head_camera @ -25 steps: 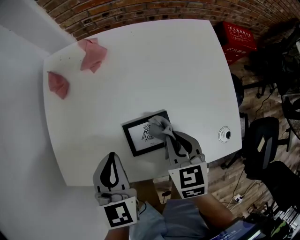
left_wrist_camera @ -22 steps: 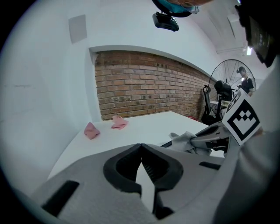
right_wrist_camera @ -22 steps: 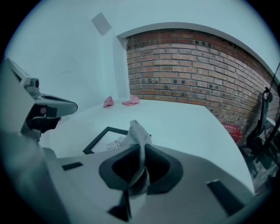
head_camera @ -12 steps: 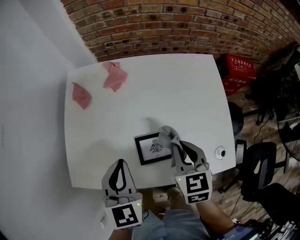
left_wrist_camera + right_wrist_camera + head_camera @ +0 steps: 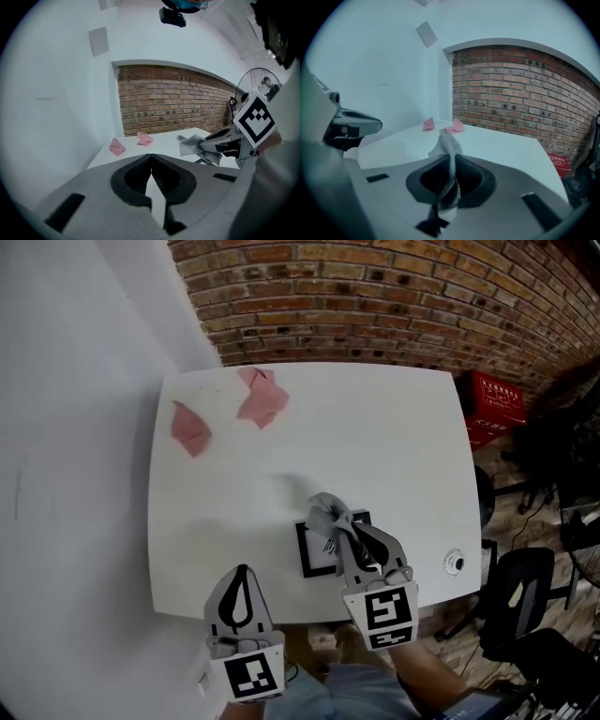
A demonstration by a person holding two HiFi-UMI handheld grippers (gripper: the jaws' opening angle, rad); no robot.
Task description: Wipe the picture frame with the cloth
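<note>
You seem mid-wipe: your right gripper (image 5: 345, 538) pinches the cloth (image 5: 325, 513) over the picture frame (image 5: 314, 561); your left gripper (image 5: 241, 572), pressed together and empty, waits left of the frame. Next, press the cloth down and sweep across the frame

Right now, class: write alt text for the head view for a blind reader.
The right hand-held gripper clamps a grey cloth over a black picture frame near the front edge of a white table. The left hand-held gripper hangs shut and empty beside it; two pink cloths lie far left.
</note>
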